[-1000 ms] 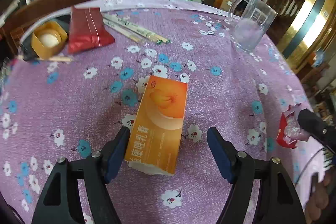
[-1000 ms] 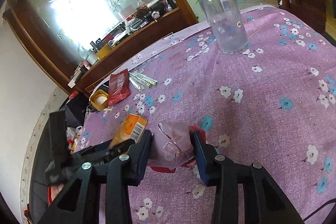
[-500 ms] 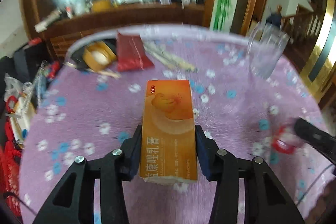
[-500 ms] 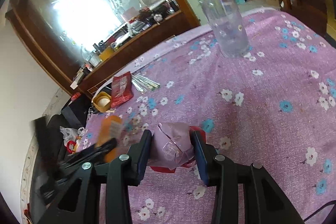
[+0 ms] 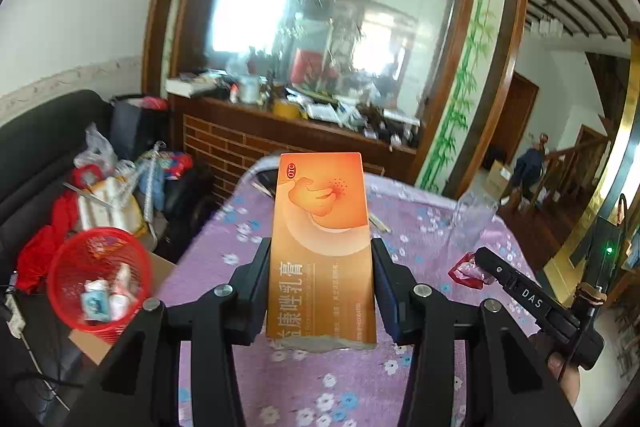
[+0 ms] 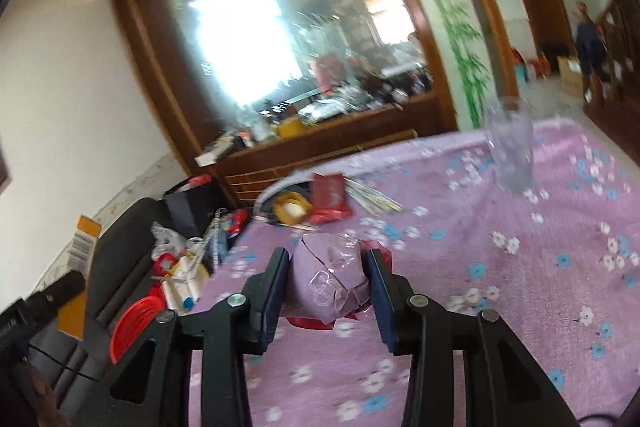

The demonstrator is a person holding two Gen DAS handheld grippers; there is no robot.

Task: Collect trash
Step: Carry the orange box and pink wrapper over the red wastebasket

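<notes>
My left gripper is shut on an orange medicine carton, lifted clear above the purple flowered tablecloth. In the right wrist view that carton shows at the far left, held up in the air. The right gripper is shut on a crumpled pink and red wrapper, raised just above the cloth; from the left wrist view the same wrapper sits at the tip of the right gripper. A red mesh waste basket with some scraps inside stands on the floor to the left of the table; its rim is partly hidden.
A clear glass cup stands at the table's far right. A red packet, chopstick wrappers and a small yellow box lie at the far edge. A black sofa piled with bags sits left, beside a wooden sideboard.
The left gripper closed on the orange carton and lifted it off the table, swinging left toward the basket. The right gripper rose with the wrapper and turned left too.
</notes>
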